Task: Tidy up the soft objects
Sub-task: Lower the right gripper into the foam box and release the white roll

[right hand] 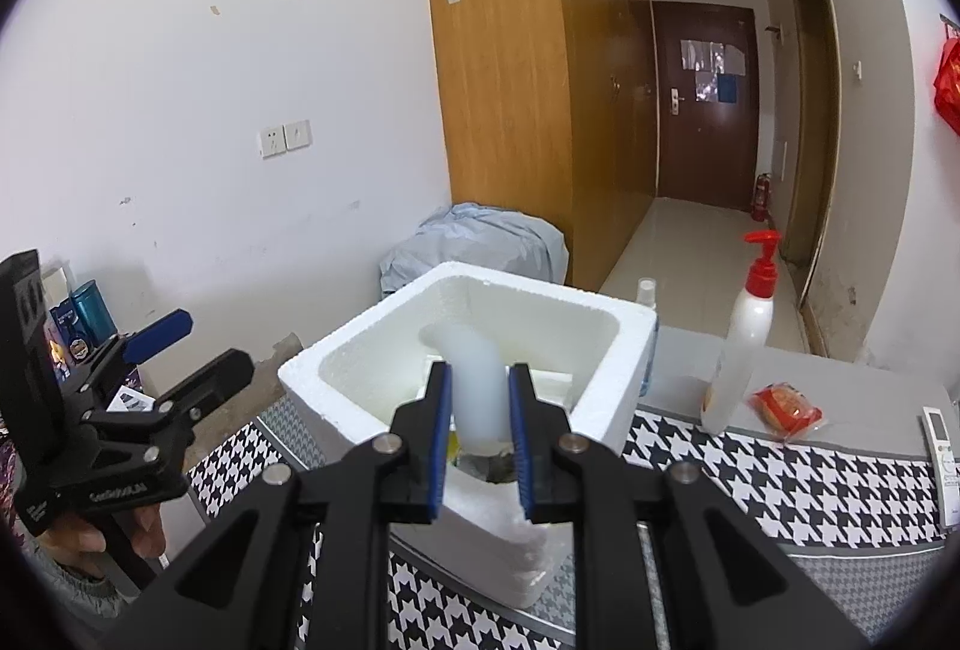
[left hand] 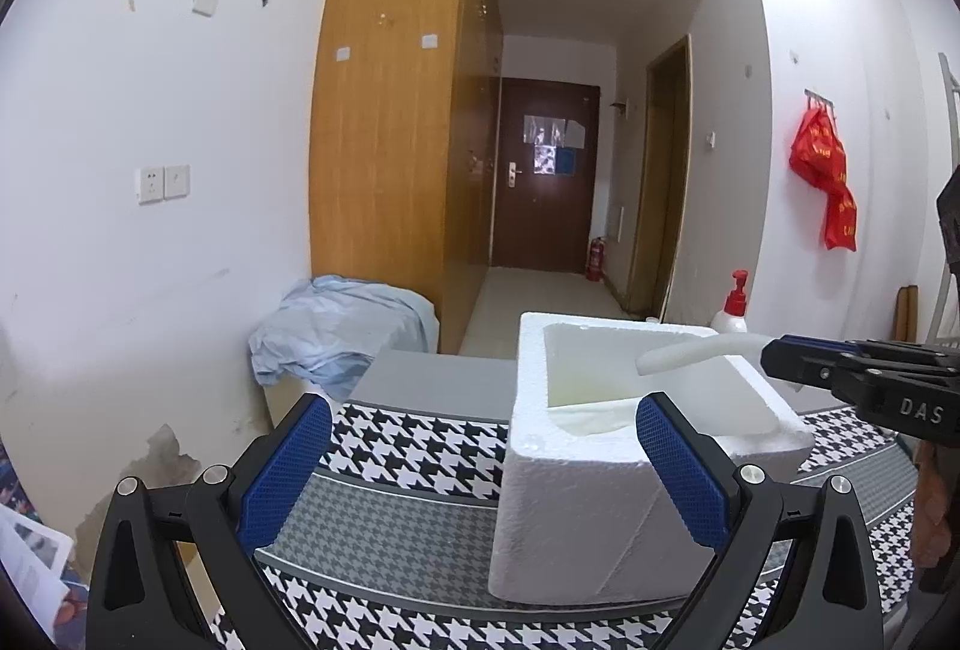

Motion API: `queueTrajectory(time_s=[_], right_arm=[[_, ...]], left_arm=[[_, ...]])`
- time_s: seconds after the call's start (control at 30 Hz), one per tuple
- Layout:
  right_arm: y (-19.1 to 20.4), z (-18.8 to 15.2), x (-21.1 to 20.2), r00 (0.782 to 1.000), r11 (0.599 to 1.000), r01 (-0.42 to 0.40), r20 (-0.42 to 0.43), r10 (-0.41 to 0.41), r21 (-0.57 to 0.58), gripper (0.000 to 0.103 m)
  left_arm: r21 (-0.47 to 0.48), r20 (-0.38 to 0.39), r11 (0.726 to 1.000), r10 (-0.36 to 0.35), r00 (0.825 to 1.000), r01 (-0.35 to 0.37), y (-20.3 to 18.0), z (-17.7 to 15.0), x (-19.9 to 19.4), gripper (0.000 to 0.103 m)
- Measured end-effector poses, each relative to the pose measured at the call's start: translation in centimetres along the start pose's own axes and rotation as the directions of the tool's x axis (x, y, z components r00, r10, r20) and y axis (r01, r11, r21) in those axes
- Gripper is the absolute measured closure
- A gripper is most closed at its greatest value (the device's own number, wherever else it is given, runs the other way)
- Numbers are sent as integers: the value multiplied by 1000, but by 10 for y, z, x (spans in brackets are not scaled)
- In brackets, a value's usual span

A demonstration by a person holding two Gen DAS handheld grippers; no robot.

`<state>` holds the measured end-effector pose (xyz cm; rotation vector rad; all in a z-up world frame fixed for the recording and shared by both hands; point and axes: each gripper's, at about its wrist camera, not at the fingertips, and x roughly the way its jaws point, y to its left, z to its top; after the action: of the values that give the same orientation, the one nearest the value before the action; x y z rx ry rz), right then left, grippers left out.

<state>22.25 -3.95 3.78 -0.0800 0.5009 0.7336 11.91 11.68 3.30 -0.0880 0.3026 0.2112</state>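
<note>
Right gripper (right hand: 480, 410) clamped on a pale, soft, bent tube (right hand: 477, 380), pads pressing its sides; the tube's free end hangs over the open white foam box (right hand: 384, 344). Left gripper (left hand: 483, 464) jaws wide apart, nothing between them, held near the box's front corner. Box sits on a houndstooth cloth (right hand: 780, 488). Beside it: pump bottle (right hand: 741, 344), red packet (right hand: 786, 407). Blue sheet (left hand: 336, 332) heaped by the wardrobe (left hand: 390, 80).
</note>
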Motion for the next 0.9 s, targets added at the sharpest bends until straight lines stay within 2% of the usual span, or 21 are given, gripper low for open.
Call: queueTrajectory(time_s=[0.47,0.57,0.6,0.63,0.7,0.9], right_arm=[[3,4,20,999,1000,8,-38,-8,-4,82],[4,4,24,999,1000,24,-49,-24,-12,70],[4,5,24,998,1000,28,-48,-29,-8,55],[4,5,25,998,1000,25,-51,-25,0,33],[3,5,24,999,1000,0,-49,1,18,19],[5,4,17,999,1000,10,-35,-10,9,19]], left_arm=[[-19,4,1000,8,1000,-8,7,-5,-5,1],[-11,-2,1000,9,1000,-9,6,-6,-3,1],[-8,-7,1000,12,1000,-12,5,-6,-3,1],[-5,-10,1000,15,1000,-15,5,-7,-2,1],[-6,-11,1000,19,1000,-19,5,-7,-2,1],[-6,-6,1000,25,1000,-25,4,-7,-8,1]])
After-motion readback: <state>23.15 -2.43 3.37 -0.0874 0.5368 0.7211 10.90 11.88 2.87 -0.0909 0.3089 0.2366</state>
